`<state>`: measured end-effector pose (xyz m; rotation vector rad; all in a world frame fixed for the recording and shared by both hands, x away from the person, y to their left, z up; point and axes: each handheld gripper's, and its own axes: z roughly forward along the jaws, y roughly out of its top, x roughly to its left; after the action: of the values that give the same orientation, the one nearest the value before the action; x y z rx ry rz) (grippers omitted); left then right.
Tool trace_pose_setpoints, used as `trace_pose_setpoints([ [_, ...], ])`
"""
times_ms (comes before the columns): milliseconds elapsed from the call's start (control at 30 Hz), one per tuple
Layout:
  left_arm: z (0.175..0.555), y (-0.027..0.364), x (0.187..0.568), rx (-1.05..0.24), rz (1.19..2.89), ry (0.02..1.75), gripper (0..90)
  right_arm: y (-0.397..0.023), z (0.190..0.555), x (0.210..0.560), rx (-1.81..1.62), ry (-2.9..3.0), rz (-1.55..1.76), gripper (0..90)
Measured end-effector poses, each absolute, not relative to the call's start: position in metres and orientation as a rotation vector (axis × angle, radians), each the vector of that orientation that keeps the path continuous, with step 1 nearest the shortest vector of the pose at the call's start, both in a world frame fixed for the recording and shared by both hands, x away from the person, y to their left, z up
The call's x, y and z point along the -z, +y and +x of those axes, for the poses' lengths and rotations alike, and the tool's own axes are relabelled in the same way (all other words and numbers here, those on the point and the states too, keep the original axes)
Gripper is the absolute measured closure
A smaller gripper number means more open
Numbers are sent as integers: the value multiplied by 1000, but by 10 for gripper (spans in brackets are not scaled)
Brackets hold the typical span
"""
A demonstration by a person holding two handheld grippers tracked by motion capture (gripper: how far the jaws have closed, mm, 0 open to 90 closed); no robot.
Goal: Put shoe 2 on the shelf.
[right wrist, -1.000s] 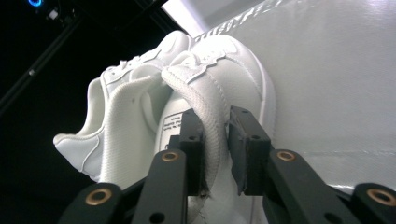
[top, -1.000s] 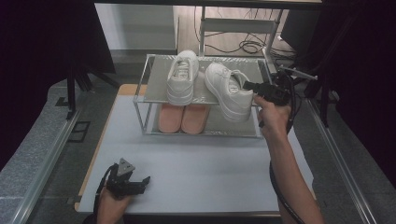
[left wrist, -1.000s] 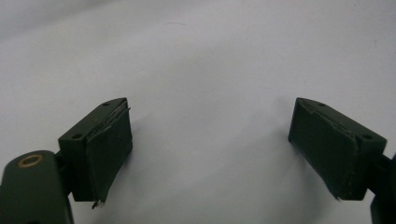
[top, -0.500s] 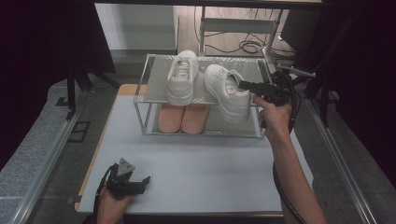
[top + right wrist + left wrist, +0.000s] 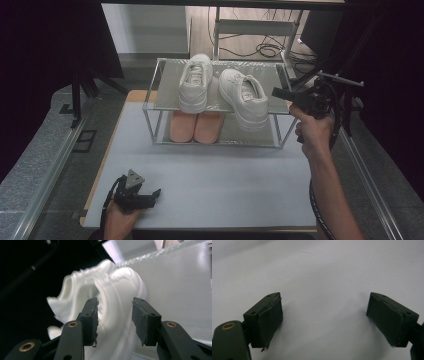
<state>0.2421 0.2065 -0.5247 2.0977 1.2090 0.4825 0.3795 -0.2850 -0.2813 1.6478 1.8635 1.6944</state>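
L gripper rests near tabletop front edge, fingers wide apart, empty. R gripper, fingers partly apart after just closing a bit, nothing gripped, sits just beside R white sneaker on rack's top shelf.

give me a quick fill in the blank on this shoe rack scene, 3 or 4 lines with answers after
1. The two white sneakers sit on the ____ shelf of the metal rack.
2. On the shelf below them lies a pair of ____ slippers.
3. The left tongs rest low over the white table with jaws ____.
4. The right tongs are beside the sneaker on the ____ of the high view.

Missing words: top; pink; open; right
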Motion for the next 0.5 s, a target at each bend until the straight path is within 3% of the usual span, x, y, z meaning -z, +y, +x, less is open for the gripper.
trace_pose_setpoints([
  [100, 242, 206, 525, -481, 2097, 1210, 136, -294, 369, 288, -1655, 1873, 1612, 604],
  [267, 242, 206, 525, -482, 2095, 1210, 136, -302, 348, 303, -1606, 1944, 1522, 770],
  [500, 242, 206, 525, -484, 2096, 1209, 136, -297, 332, 318, -1656, 1984, 1467, 894],
])
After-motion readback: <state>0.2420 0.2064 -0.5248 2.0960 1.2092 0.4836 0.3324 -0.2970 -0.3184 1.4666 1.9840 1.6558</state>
